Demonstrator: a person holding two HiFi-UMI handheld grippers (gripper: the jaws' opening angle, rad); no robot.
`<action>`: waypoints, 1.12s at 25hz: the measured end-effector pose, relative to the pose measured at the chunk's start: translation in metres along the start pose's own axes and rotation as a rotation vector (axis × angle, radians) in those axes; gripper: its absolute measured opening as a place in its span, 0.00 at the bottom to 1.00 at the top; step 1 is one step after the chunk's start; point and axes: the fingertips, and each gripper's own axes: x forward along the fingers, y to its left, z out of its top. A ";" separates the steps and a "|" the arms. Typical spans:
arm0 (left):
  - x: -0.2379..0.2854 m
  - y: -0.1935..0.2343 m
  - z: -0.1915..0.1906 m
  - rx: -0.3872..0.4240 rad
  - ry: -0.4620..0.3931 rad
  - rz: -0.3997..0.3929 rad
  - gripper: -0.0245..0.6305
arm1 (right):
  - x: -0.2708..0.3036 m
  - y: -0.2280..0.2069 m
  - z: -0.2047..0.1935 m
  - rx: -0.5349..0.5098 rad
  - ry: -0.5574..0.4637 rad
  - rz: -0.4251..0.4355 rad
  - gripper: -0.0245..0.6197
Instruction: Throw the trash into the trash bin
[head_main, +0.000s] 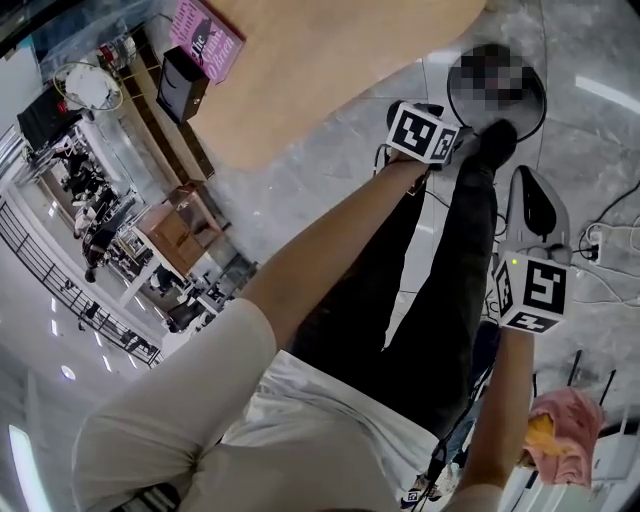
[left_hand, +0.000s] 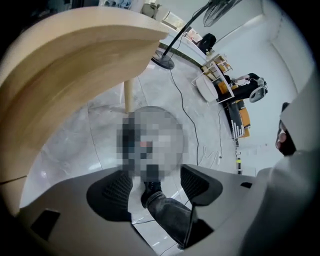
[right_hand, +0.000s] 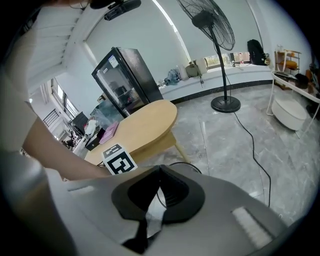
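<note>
The left gripper (head_main: 455, 145) is held just beside the round trash bin (head_main: 452, 100), against which a dark shoe (head_main: 497, 145) is set. The right gripper (head_main: 530, 185) is held lower in the view, above a pink cloth (head_main: 565, 435).

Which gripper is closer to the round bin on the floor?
Left. The left gripper is open at the edge of the bin, pointing down at it; the right gripper is held farther back, well short of it.

Grey marble floor (head_main: 300, 185) bears a wooden table (head_main: 330, 60), a trash bin (head_main: 540, 100), a fan (right_hand: 226, 104) and cables (right_hand: 252, 145).
</note>
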 end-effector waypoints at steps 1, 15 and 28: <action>-0.005 -0.002 0.002 0.014 -0.006 0.000 0.50 | -0.002 0.001 0.002 -0.009 0.000 0.001 0.05; -0.135 -0.049 0.015 0.076 -0.153 -0.032 0.50 | -0.081 0.039 0.059 -0.163 -0.017 -0.008 0.05; -0.294 -0.118 0.013 0.239 -0.310 -0.052 0.49 | -0.162 0.104 0.114 -0.319 -0.016 0.024 0.05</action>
